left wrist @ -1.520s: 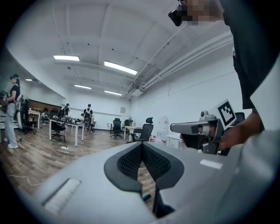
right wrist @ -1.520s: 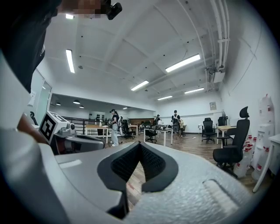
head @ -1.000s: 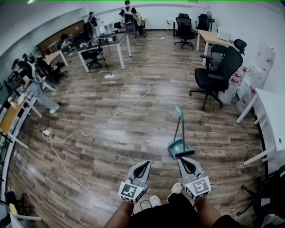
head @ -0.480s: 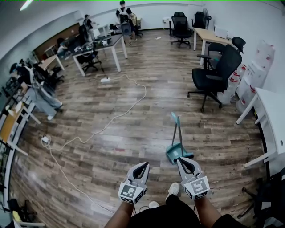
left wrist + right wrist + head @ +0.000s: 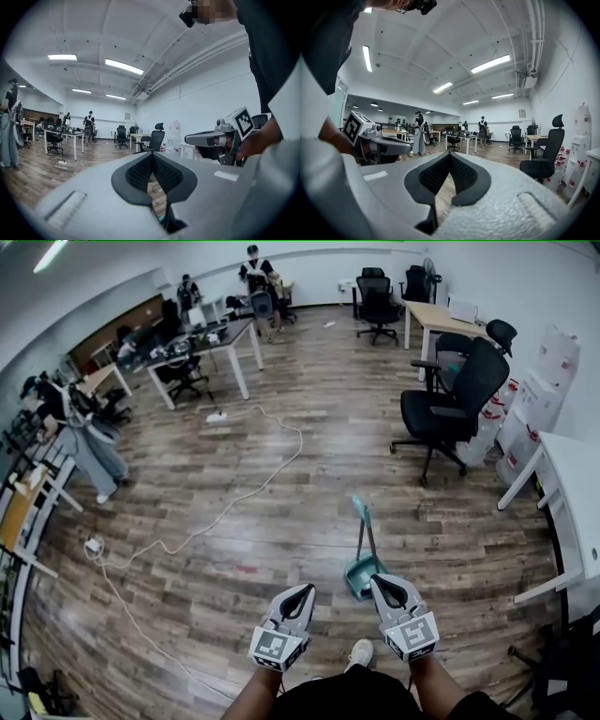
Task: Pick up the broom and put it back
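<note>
A teal broom and dustpan set (image 5: pixel 364 559) stands upright on the wooden floor in the head view, its handle top tilted slightly left. My right gripper (image 5: pixel 382 582) is held just short of the set's base, jaws together with nothing between them. My left gripper (image 5: pixel 302 591) is level beside it to the left, also shut and empty. In the left gripper view the pads (image 5: pixel 140 173) meet at the tip, and the right gripper (image 5: pixel 211 139) shows alongside. The right gripper view shows its own pads (image 5: pixel 461 176) closed and the left gripper (image 5: pixel 377 140) at the left.
A black office chair (image 5: pixel 450 404) stands beyond the broom to the right. A white desk (image 5: pixel 572 493) runs along the right edge. A white cable (image 5: pixel 234 498) snakes over the floor on the left. Desks and several people fill the far left and back.
The view has advanced across the floor, so the broom and dustpan set now sits closer to the right gripper. Both grippers stay shut and side by side.
</note>
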The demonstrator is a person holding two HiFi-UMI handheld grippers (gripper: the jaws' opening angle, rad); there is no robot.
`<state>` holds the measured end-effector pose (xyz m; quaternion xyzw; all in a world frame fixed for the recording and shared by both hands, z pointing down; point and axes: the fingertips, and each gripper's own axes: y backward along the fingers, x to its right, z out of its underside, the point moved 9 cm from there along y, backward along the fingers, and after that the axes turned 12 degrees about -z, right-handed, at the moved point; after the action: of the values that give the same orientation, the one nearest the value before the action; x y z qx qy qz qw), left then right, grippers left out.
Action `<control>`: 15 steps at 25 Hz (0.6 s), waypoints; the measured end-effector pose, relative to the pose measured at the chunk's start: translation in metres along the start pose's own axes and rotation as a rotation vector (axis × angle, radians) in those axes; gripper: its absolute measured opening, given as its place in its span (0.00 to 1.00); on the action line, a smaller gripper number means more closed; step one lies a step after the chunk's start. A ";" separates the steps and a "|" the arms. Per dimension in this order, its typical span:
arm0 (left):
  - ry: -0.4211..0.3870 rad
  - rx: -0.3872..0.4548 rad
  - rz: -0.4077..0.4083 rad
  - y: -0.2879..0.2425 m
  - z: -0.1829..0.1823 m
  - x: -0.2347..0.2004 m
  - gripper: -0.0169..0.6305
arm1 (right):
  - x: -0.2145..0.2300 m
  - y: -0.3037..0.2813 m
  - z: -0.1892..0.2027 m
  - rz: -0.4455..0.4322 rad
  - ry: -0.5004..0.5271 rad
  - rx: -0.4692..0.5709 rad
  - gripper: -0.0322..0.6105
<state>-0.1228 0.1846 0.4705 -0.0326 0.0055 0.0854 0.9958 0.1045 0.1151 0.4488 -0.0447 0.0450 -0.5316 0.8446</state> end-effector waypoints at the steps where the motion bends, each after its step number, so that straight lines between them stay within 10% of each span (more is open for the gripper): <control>1: -0.001 -0.002 -0.002 -0.005 0.000 0.001 0.05 | 0.006 -0.001 0.003 -0.004 -0.004 0.001 0.05; 15: -0.011 0.004 -0.064 -0.061 -0.006 0.012 0.05 | 0.074 -0.011 0.004 -0.054 -0.008 0.005 0.05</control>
<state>-0.1008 0.1263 0.4677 -0.0301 -0.0007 0.0536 0.9981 0.1270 0.0441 0.4523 -0.0459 0.0391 -0.5542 0.8302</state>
